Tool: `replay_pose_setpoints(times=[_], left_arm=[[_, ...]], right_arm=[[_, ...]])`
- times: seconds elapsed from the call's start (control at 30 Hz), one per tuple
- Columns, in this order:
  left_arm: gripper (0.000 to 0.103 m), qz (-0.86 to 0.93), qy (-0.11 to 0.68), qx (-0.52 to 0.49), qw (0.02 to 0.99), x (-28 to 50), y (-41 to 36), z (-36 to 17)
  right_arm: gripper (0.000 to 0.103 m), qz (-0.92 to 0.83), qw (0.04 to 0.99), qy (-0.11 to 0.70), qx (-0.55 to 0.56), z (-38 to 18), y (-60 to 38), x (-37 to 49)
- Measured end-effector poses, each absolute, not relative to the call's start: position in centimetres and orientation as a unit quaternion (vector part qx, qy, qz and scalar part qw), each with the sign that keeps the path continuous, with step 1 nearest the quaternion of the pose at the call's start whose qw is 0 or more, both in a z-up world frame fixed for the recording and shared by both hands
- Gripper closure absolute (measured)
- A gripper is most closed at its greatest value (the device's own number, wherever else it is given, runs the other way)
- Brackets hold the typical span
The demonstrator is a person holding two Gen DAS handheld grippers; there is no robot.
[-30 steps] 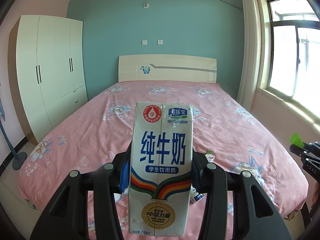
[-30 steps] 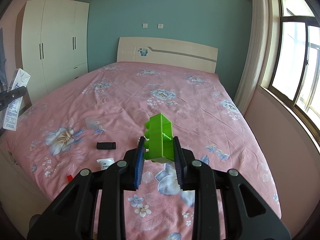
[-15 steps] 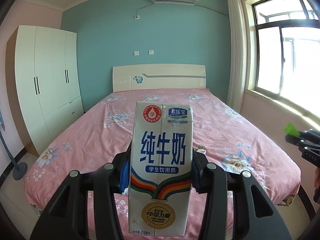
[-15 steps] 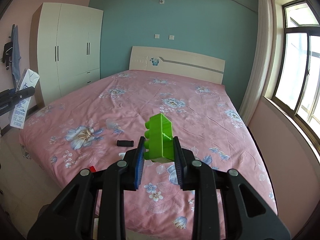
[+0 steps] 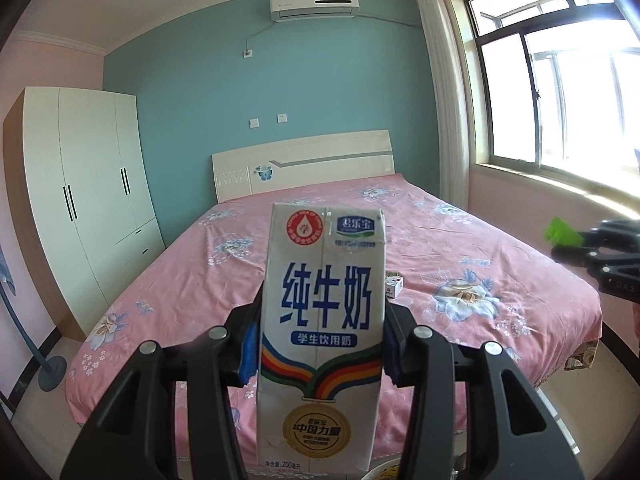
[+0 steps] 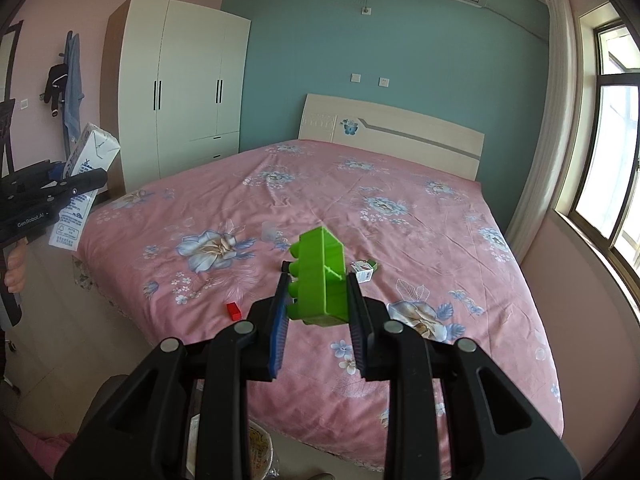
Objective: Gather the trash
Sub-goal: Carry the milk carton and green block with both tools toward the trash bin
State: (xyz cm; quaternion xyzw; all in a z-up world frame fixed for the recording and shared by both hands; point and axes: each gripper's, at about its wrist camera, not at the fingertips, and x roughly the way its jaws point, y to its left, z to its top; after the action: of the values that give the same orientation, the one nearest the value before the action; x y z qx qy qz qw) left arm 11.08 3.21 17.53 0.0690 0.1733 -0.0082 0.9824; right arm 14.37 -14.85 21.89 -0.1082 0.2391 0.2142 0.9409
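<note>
My left gripper [image 5: 320, 344] is shut on an upright white milk carton [image 5: 320, 320] with blue lettering, held off the foot of the bed. From the right wrist view the same carton [image 6: 86, 184] shows at the far left in that gripper [image 6: 60, 192]. My right gripper [image 6: 318, 300] is shut on a green toy brick [image 6: 320, 280]; it appears at the right edge of the left wrist view too, brick [image 5: 562, 232] forward. On the pink floral bedspread [image 6: 400, 184] lie a small red block [image 6: 233, 311], a small white-green box [image 6: 364, 270] and a clear cup [image 6: 269, 232].
A bin with a printed liner [image 6: 256, 452] sits on the floor below my right gripper, at the foot of the bed. A white wardrobe [image 6: 180, 92] stands left of the bed, a window [image 5: 560, 92] on the right. A fan base [image 5: 50, 372] stands on the floor at left.
Both grippers have drawn back from the bed, so it looks smaller and farther. The carton and the green brick stay gripped. The bin rim has come into view at the bottom.
</note>
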Motion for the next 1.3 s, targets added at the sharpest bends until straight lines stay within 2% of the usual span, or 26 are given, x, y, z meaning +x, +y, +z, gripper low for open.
replay_pose_setpoints(times=[0.27, 0.63, 1.3], left_arm=[[0.053, -0.033, 0.176, 0.096, 0.979, 8.0, 1.2, 15.2], [0.053, -0.066, 0.226, 0.109, 0.966, 7.3, 0.4, 10.2], [0.053, -0.091, 0.393, 0.079, 0.912, 10.8, 0.7, -3.2]], right_arm=[[0.075, 0.237, 0.927, 0.266, -0.115, 18.6, -14.3, 11.2], [0.075, 0.252, 0.909, 0.319, -0.091, 13.2, -14.3, 10.2], [0.075, 0.282, 0.854, 0.431, -0.072, 1.1, -12.2, 11.9]])
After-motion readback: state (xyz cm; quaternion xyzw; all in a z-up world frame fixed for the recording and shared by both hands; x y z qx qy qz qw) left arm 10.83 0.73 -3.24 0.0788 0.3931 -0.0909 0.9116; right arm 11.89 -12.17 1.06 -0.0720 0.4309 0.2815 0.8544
